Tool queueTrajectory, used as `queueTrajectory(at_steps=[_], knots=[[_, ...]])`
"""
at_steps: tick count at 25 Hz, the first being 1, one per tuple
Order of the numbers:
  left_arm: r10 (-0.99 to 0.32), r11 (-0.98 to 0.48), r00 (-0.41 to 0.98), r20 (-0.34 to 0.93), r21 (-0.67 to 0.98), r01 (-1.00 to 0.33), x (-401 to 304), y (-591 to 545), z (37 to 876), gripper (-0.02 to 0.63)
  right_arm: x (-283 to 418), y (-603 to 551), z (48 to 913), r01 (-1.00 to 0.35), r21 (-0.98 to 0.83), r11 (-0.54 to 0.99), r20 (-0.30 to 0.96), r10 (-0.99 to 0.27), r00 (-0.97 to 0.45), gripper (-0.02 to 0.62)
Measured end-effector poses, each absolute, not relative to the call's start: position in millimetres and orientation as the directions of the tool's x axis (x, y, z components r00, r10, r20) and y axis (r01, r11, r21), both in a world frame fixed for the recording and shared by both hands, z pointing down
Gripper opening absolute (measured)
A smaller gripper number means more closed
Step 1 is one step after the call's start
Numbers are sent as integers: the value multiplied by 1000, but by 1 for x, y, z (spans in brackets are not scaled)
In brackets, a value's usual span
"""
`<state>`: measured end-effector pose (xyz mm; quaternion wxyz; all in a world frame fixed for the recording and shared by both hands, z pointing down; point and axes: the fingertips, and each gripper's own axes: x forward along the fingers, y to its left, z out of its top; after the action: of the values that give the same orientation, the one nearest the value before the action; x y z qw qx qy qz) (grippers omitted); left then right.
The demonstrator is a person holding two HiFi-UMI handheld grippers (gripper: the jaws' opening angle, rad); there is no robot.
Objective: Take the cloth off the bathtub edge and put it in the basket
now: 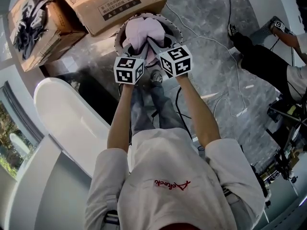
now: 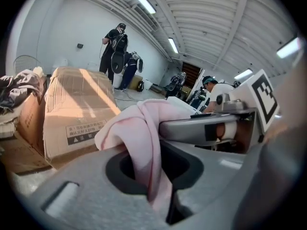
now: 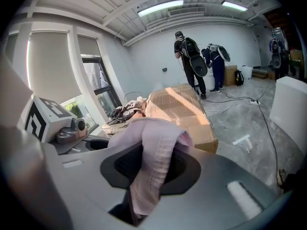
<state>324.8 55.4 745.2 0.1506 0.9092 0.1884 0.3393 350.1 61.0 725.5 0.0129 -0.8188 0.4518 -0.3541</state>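
Overhead at the top centre of the head view, a soft, crumpled pink cloth [image 1: 144,30] sits bunched over the mouth of a round basket [image 1: 175,28] with a pale scalloped rim. Whether it rests inside cannot be told. Both grippers have hold of it. The left gripper [image 1: 140,49] has its grey jaws nearly together, pinching a hanging fold. The right gripper [image 1: 154,44] clamps another ribbed fold in a slightly wider gap. A smooth white bathtub [image 1: 67,114] curves along the left of the frame, well apart from the cloth. A cardboard box [image 1: 120,4] lies at the upper left on the grey marbled floor [image 1: 216,71]. Only the gripper views show the ribbed white ceiling, its tube lights and the standing people [image 3: 192,61] wearing backpacks. Only the head view shows the basket and tub.
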Motion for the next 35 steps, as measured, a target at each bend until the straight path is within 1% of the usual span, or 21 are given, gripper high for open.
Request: queueTrajectory(at_steps=[3, 4, 5, 6, 7, 8, 9, 10, 12, 14, 16, 19, 21, 23, 24, 26, 27, 28, 30, 31, 35], knots=[[454, -879, 658, 600, 424, 220, 321, 55, 774, 75, 348, 64, 756, -707, -346, -617, 622, -715, 319, 114], [453, -880, 636, 624, 429, 206, 318, 54, 785, 91, 348, 68, 767, -692, -336, -639, 652, -688, 318, 131], [449, -882, 608, 655, 432, 185, 314, 53, 797, 131, 348, 74, 780, -671, -321, -668, 688, -652, 320, 171], [442, -886, 573, 690, 435, 159, 309, 51, 810, 240, 348, 81, 792, -648, -303, -699, 723, -612, 321, 247], [435, -889, 537, 723, 438, 130, 304, 48, 823, 379, 349, 88, 804, -627, -287, -724, 754, -575, 318, 334], [424, -893, 506, 751, 438, 100, 298, 44, 835, 460, 349, 94, 813, -613, -272, -742, 778, -544, 314, 358], [410, -899, 487, 771, 432, 73, 292, 39, 844, 479, 349, 101, 820, -604, -256, -755, 794, -520, 314, 378], [392, -906, 478, 786, 420, 52, 287, 34, 850, 480, 350, 107, 825, -598, -243, -764, 803, -504, 318, 391], [355, -919, 486, 799, 394, 24, 282, 25, 854, 482, 351, 115, 828, -588, -239, -773, 805, -496, 326, 393], [338, -922, 521, 784, 387, 16, 286, 22, 848, 481, 355, 116, 826, -583, -247, -774, 793, -507, 338, 389], [340, -921, 547, 765, 388, 29, 292, 25, 842, 463, 357, 113, 821, -591, -246, -769, 779, -519, 352, 357], [343, -921, 570, 747, 386, 49, 298, 28, 833, 386, 359, 107, 815, -602, -254, -757, 765, -538, 354, 328], [343, -924, 580, 739, 378, 64, 301, 30, 826, 308, 360, 106, 809, -605, -259, -753, 758, -546, 356, 303], [338, -928, 589, 734, 364, 78, 302, 31, 819, 251, 361, 108, 803, -609, -254, -752, 752, -549, 365, 224], [336, -930, 594, 731, 359, 84, 302, 31, 815, 215, 360, 110, 800, -610, -248, -752, 750, -548, 371, 200], [332, -932, 611, 719, 352, 92, 303, 32, 805, 132, 359, 114, 795, -612, -234, -755, 744, -544, 387, 118], [330, -933, 624, 709, 347, 99, 304, 32, 799, 76, 359, 115, 792, -612, -225, -758, 740, -542, 398, 112], [328, -934, 637, 697, 340, 108, 306, 32, 793, 9, 360, 116, 789, -612, -216, -761, 735, -539, 411, 91], [325, -938, 661, 677, 319, 136, 311, 34, 779, 0, 362, 118, 780, -609, -201, -768, 721, -536, 439, 16], [322, -941, 670, 669, 305, 148, 313, 35, 772, 0, 363, 119, 774, -608, -197, -769, 712, -538, 451, 5], [301, -950, 710, 637, 267, 163, 322, 35, 747, 0, 367, 116, 750, -617, -188, -764, 668, -560, 491, 5]])
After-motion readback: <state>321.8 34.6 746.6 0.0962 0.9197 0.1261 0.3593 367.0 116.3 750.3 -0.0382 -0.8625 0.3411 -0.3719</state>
